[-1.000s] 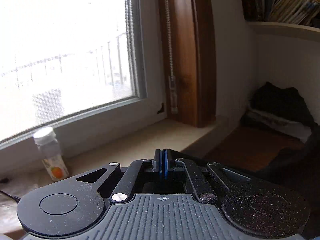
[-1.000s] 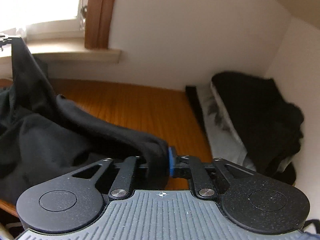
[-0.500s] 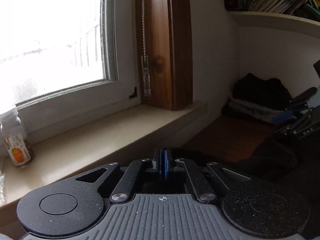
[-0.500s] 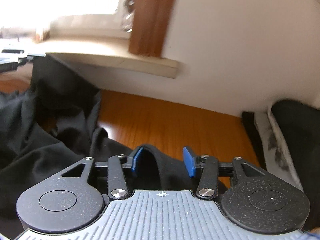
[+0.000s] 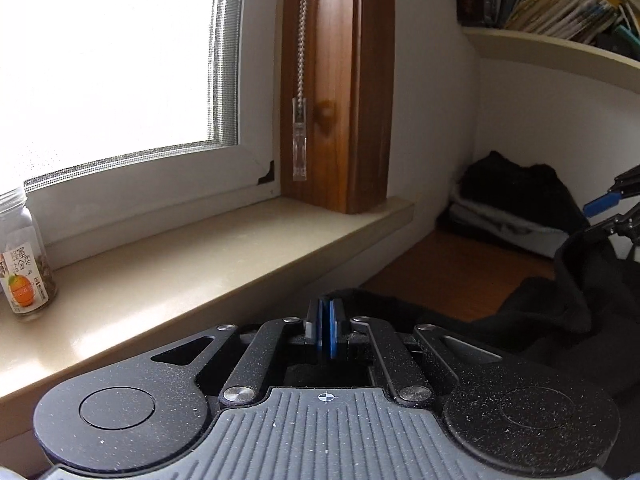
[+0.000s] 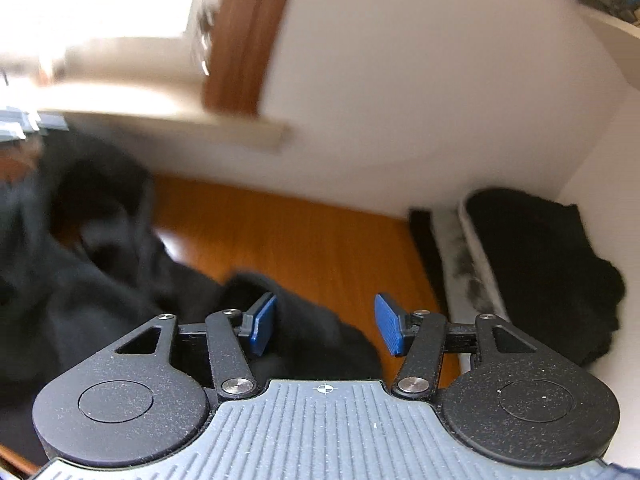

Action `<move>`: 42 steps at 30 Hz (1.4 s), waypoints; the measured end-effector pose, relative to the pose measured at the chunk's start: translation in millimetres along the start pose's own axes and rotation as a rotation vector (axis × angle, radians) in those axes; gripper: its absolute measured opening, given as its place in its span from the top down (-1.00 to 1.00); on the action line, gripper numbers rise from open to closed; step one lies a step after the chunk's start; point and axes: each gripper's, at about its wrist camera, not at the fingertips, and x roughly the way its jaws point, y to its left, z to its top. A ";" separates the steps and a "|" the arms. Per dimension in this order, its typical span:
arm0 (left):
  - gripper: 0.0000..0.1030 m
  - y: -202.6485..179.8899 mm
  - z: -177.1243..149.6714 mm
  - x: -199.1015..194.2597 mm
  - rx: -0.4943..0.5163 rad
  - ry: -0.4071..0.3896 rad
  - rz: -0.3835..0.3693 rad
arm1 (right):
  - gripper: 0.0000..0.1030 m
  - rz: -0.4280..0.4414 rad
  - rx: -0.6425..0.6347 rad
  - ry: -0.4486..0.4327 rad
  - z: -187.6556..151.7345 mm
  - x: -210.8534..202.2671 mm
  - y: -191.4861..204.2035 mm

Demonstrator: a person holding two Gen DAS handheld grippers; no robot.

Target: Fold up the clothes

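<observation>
- On the orange-brown wooden counter (image 6: 304, 240) below the window, a loose black fabric garment (image 6: 80, 280) lay crumpled, bunched mostly toward the left side of the right wrist view and not in any folded shape.
- The right tool (image 6: 326, 326) stood with its blue pads wide apart; a hump of the black garment sat in the gap between them, but neither pad pressed on it, so it gripped nothing. That picture was smeared, so the cloth's edges could not be traced.
- The left tool (image 5: 325, 330) had its blue pads drawn together. Black cloth lay just beyond and beside its tip, yet whether any of it was pinched between the pads could not be told from this view.
- A likely reason for the spread right tool over the cloth is either a fresh bite on an edge or a hem just let go; the scene fits both.
- A pile of dark and pale grey folded clothes (image 6: 540, 264) rested against the white wall in the far right corner, well apart from the loose garment, probably as a stack kept out of the working space.
- A small clear glass jar with an orange label (image 5: 22, 268) stood on the cream window sill (image 5: 200, 264), clear of the cloth.
</observation>
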 end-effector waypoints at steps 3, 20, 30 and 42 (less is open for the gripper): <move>0.94 3.8 1.6 10.8 -0.001 0.003 -0.003 | -0.05 0.059 -0.036 -0.007 7.5 13.9 30.3; 0.94 1.1 1.0 8.1 -0.004 -0.004 0.003 | 0.91 -0.116 0.012 0.153 -30.3 61.5 -9.8; 0.94 -3.0 1.4 6.4 0.000 -0.014 0.001 | 0.57 -0.282 0.031 0.076 -27.2 27.5 -23.2; 0.94 6.1 -4.1 14.4 -0.024 -0.003 0.003 | 0.17 0.190 0.027 0.086 4.5 96.1 55.9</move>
